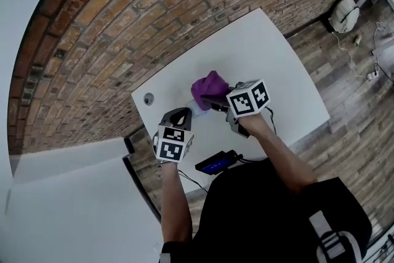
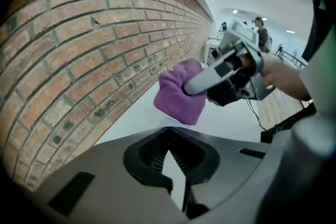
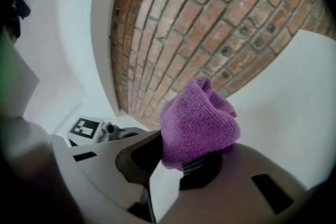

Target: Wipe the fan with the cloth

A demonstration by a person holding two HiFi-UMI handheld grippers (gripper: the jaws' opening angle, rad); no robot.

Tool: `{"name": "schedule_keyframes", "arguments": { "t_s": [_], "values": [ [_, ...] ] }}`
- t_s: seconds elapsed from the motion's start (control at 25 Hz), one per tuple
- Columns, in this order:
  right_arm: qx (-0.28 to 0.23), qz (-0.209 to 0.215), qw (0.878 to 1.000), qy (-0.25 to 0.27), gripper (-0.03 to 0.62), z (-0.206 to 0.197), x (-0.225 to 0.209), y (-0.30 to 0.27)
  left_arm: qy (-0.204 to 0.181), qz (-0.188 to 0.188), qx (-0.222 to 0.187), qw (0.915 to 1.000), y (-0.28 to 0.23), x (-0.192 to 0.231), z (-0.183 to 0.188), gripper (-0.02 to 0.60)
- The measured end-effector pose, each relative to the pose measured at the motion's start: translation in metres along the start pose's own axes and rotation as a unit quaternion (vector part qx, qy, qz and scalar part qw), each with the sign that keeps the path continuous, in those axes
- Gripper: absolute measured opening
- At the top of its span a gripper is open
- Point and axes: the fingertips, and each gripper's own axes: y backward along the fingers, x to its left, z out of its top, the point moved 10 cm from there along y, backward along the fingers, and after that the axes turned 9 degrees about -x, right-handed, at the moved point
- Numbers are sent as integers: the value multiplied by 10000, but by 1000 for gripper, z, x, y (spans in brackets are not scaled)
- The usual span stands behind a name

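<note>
While left gripper (image 2: pixel 176 162) closed empty, right gripper (image 3: pixel 176 168) clamps cloth (image 3: pixel 197 123).

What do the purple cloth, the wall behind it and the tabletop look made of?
The purple cloth shows a soft, matte looped pile and bunches in folds, so it is likely microfibre or terry. The wall is rough red-brown brick with pale mortar joints, though it could be a facing. The tabletop is smooth plain white, probably laminate or painted board; I cannot tell which.

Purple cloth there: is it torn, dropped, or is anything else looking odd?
Nothing stands out. The purple cloth looks undamaged, bunched in the right claw above the white table, which shows no spill.
</note>
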Motion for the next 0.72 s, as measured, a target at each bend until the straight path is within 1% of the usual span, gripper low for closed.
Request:
{"name": "schedule_keyframes", "arguments": {
  "t_s": [0.04,0.08,0.16,0.2,0.32,0.4,0.44,0.48,0.56,0.6,0.64,0.68,0.72],
  "values": [
    [39,217,9997,139,66,3,11,-6,-205,13,104,9997,-3,-2,-1,2],
    [174,307,9989,307,66,1,19,-14,-363,40,174,9992,-5,-3,-2,1],
    [495,162,9968,609,66,-12,21,-28,-498,83,232,9985,-6,-4,-3,1],
    [516,70,9967,629,66,-19,16,-32,-515,97,240,9983,-6,-4,-2,0],
    [104,-16,9999,124,66,-32,-4,-27,-474,101,271,9985,-6,-5,-2,0],
    [-12,-184,9998,-72,66,-37,-20,-22,-476,104,232,9985,-7,-4,-1,0],
    [53,-320,9994,-129,66,-43,-30,-22,-490,111,210,9985,-7,-4,-1,0],
    [236,-511,9983,-147,66,-51,-42,-22,-499,114,194,9985,-7,-3,-1,0],
    [704,-992,9925,-117,66,-68,-62,-21,-483,103,196,9986,-6,-3,-2,0],
    [774,-1169,9900,-181,66,-73,-69,-17,-457,97,222,9987,-6,-3,-2,0],
    [681,-1241,9894,-307,65,-72,-70,-12,-423,91,249,9988,-5,-4,-2,0],
    [485,-1209,9906,-426,66,-67,-67,-6,-396,88,259,9988,-5,-4,-2,0],
    [254,-1083,9926,-481,66,-58,-59,-2,-383,88,255,9989,-5,-3,-2,0]
  ]
}}
